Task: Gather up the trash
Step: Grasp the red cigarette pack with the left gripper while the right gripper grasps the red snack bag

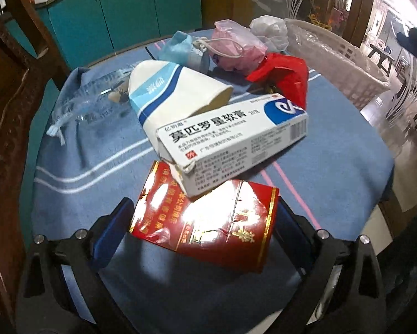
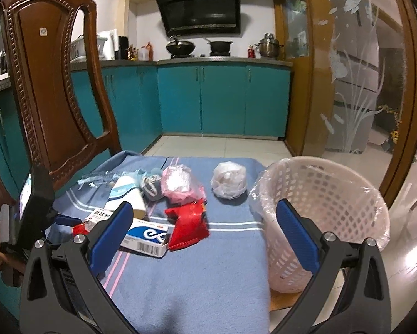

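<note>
Teal kitchen cabinets back my blue-clothed worktop point(image 2: 208, 264). My left gripper point(image 1: 205, 239) is clamped on the red cigarette pack point(image 1: 208, 231): light, crushable card, gripped across its sides. My right gripper point(image 2: 204, 239) hangs apart, the basket point(image 2: 333, 200) just beyond its right finger.

A white medicine carton point(image 1: 230, 136) lying on the blue cloth carries the large black characters 莫匹罗星软膏, with "20克" printed to their right and the smaller line 亿朔惠 above them. A barcode sits near the carton's right end, beside a blue panel with a white looping logo; the fine print below is too small to read. The red cigarette pack point(image 1: 205, 228) in front of it bears gold Chinese characters, blurred by glare. The blue-and-white paper cup point(image 1: 163, 91) shows white lettering that cannot be made out.
</note>
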Available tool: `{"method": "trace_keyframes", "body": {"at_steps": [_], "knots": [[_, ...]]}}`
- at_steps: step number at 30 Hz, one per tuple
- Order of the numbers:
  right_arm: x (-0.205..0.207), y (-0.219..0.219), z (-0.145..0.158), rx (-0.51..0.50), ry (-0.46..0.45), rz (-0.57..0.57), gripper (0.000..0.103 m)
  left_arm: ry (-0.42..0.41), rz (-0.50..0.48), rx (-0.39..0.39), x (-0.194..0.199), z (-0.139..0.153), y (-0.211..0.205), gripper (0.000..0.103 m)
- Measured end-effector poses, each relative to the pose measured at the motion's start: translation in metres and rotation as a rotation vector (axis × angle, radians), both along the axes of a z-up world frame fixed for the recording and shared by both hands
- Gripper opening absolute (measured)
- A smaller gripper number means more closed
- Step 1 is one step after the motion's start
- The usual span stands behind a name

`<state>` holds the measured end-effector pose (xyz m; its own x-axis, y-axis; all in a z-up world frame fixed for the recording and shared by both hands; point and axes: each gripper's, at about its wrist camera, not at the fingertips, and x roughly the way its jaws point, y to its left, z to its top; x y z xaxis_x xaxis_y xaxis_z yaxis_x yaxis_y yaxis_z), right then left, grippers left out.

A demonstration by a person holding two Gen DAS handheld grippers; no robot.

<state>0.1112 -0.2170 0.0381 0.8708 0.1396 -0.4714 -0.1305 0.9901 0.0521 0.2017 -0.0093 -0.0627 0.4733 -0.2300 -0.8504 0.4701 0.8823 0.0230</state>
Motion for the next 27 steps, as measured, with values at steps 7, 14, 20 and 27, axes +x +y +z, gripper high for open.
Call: {"method": "trace_keyframes", "body": {"at_steps": [7, 14, 20, 27], "knots": [[0.011, 0.015, -0.014, -0.040, 0.053, 0.037, 0.100, -0.141, 0.085, -0.015, -0.047, 0.059, 0.015, 0.097], [0.053, 0.027, -0.048, -0.073, 0.155, 0.022, 0.100, -0.439, 0.226, -0.227, -0.092, 0.125, 0.031, 0.097], [0.096, 0.027, -0.080, -0.030, 0.296, 0.030, 0.059, -0.438, 0.237, -0.209, -0.086, 0.108, 0.021, 0.097], [0.079, 0.022, -0.058, 0.035, 0.292, 0.053, 0.025, -0.432, 0.258, -0.216, -0.078, 0.108, 0.028, 0.097]]}}
